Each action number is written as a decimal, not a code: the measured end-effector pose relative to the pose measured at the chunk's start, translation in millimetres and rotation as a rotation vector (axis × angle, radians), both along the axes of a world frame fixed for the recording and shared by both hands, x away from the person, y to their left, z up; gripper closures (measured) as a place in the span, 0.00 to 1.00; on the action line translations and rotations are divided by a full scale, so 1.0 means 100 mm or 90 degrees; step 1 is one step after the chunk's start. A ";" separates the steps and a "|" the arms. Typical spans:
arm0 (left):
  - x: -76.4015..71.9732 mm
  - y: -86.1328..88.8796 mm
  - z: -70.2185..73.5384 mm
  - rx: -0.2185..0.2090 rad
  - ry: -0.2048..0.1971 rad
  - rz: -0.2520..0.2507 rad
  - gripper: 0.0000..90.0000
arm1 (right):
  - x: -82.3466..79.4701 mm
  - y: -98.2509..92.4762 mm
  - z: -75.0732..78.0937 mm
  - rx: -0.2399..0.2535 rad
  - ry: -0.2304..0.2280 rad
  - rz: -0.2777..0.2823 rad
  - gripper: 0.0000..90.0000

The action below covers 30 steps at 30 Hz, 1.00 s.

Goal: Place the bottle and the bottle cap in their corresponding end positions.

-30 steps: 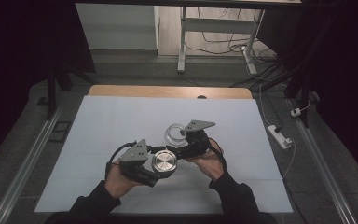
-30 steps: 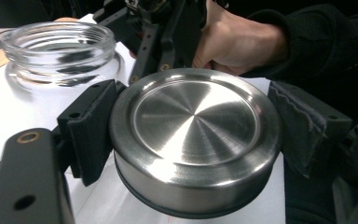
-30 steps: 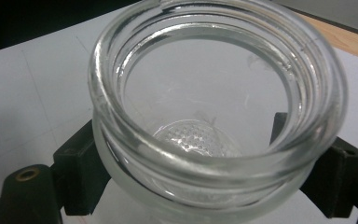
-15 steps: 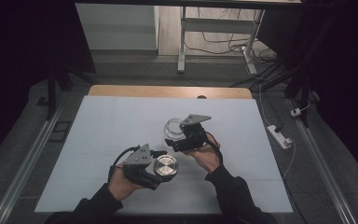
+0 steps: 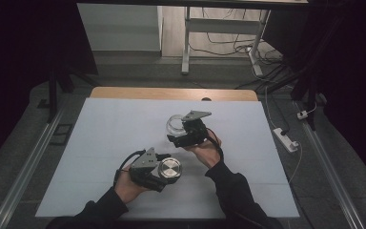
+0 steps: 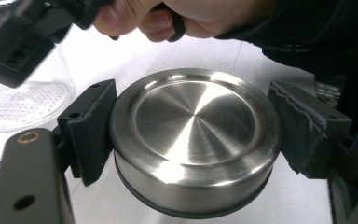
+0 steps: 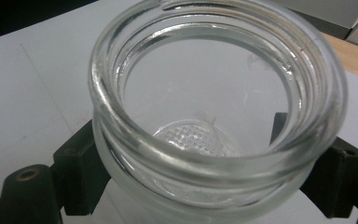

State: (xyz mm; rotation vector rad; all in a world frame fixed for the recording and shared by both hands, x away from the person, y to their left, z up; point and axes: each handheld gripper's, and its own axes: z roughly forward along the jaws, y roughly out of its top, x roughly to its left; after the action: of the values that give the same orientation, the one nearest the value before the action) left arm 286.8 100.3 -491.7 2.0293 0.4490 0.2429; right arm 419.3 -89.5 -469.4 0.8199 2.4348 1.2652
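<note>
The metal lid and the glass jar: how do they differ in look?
The metal lid is opaque brushed steel and shallow; the glass jar is transparent and deeper. The lid's top is closed; the jar's threaded mouth is open, and it is empty. Both are round, and each is clamped between black fingers.

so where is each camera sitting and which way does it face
high view: above the person's side, looking forward and down on the white table; both forearms, left claw and right claw show.
left gripper view: rides the left claw, looking along its jaws at the steel lid they clamp; the other hand shows beyond.
right gripper view: rides the right claw, looking into the glass jar its jaws clamp.
Shared: lid and jar also appear from above.
</note>
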 end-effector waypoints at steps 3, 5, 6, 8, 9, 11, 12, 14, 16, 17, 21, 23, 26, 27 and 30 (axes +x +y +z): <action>0.04 -0.02 -0.06 0.006 0.004 0.010 0.23 | 0.05 0.01 -0.02 -0.003 -0.001 -0.004 0.17; 0.06 -0.04 -0.09 0.010 0.005 0.017 0.23 | 0.09 0.02 -0.04 -0.003 0.000 -0.009 0.17; 0.08 -0.05 -0.11 0.012 0.007 0.020 0.23 | 0.11 0.02 -0.04 -0.003 0.000 -0.011 0.17; 0.10 -0.06 -0.13 0.015 0.009 0.025 0.23 | 0.15 0.02 -0.06 -0.001 0.000 -0.018 0.17; 0.12 -0.06 -0.15 0.016 0.011 0.028 0.23 | 0.17 0.02 -0.07 0.000 0.001 -0.021 0.17; 0.14 -0.07 -0.18 0.021 0.012 0.034 0.23 | 0.20 0.04 -0.09 -0.002 0.003 -0.027 0.17; 0.16 -0.08 -0.20 0.024 0.015 0.038 0.23 | 0.22 0.05 -0.10 -0.005 0.002 -0.027 0.17; 0.19 -0.09 -0.24 0.027 0.020 0.046 0.23 | 0.25 0.07 -0.13 -0.009 0.002 -0.030 0.17; 0.22 -0.11 -0.28 0.032 0.022 0.054 0.23 | 0.27 0.09 -0.15 -0.012 0.001 -0.033 0.17; 0.23 -0.12 -0.29 0.036 0.022 0.057 0.23 | 0.29 0.10 -0.15 -0.014 0.000 -0.034 0.17; 0.26 -0.17 -0.36 0.052 0.030 0.060 0.23 | 0.35 0.11 -0.19 -0.016 -0.001 -0.042 0.17; 0.26 -0.19 -0.38 0.064 0.030 0.064 0.23 | 0.38 0.12 -0.21 -0.019 0.001 -0.043 0.17; 0.28 -0.21 -0.42 0.075 0.038 0.070 0.23 | 0.41 0.13 -0.25 -0.024 0.003 -0.046 0.17; 0.28 -0.21 -0.43 0.077 0.040 0.071 0.23 | 0.42 0.14 -0.26 -0.025 0.002 -0.046 0.17; 0.30 -0.22 -0.45 0.087 0.047 0.070 0.23 | 0.44 0.15 -0.27 -0.028 0.003 -0.045 0.17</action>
State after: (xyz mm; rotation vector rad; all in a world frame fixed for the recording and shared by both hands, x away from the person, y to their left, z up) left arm 316.6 78.0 -536.3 2.1542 0.6057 0.2730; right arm 463.0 -74.9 -496.9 0.8902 2.4057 1.1807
